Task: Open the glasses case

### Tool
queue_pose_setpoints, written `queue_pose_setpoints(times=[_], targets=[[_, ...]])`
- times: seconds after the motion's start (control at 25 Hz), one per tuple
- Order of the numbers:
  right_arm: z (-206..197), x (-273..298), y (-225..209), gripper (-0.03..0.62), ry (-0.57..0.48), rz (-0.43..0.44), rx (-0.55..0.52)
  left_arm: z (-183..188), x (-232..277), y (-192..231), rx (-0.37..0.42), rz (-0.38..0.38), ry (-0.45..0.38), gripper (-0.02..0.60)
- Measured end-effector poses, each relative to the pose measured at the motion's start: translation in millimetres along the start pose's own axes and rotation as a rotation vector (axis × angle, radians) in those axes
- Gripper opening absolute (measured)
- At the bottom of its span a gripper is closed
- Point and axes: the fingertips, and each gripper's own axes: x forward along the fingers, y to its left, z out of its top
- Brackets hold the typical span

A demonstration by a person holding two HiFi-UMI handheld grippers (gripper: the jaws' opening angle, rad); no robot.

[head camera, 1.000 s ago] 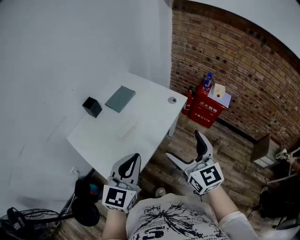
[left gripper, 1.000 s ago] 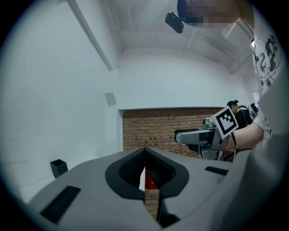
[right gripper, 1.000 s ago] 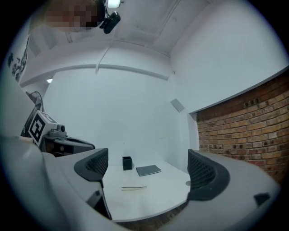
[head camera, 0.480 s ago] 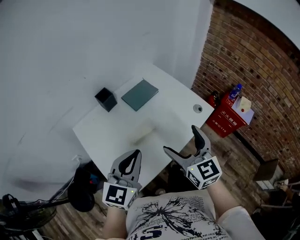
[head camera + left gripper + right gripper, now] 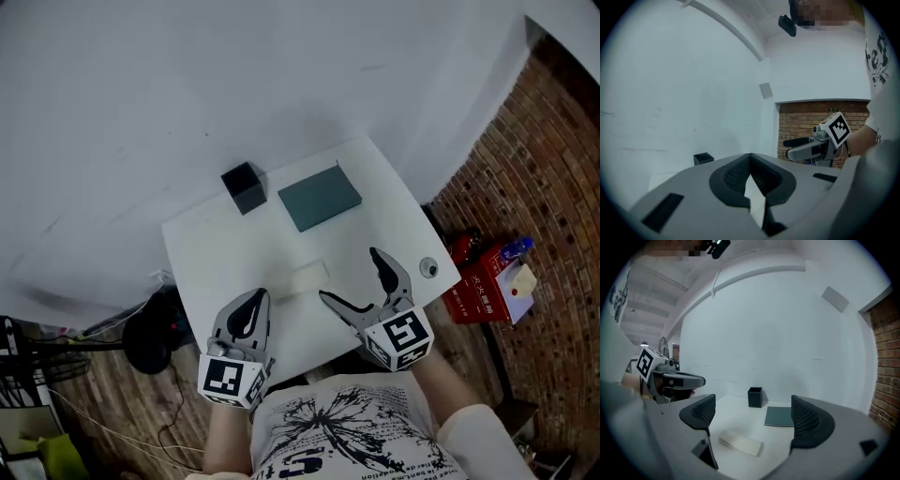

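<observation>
Right gripper view: right gripper [image 5: 752, 416] released, jaws just narrowing, empty; flat white rectangular glasses case [image 5: 740, 442] ahead. Left gripper [image 5: 750, 159] clenched, empty.

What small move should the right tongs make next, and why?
Probably move the right tongs forward and down to the white glasses case. It lies closed on the table, untouched; the tongs stand wide apart, have just been closing slightly, hold nothing, and hang short of it.
</observation>
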Motion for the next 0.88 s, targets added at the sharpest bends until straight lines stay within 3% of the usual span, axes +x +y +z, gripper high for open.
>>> queue_pose_setpoints(times=[0.2, 0.36, 0.64, 0.88], targets=[[-37, 42, -22, 0.508, 0.136, 0.147, -0.069, -37, 26, 11, -0.053, 0.130, 0.074, 0.014], [-81, 67, -26, 0.509, 0.276, 0.280, -0.126, -81, 38, 9, -0.141, 0.207, 0.136, 0.014], [-160, 107, -14, 0.509, 0.485, 0.446, -0.266, -155, 48, 15, -0.228, 0.275, 0.244, 0.014], [-196, 123, 4, 0.482, 0.551, 0.520, -0.406, -212, 49, 21, -0.291, 0.306, 0.352, 0.014]])
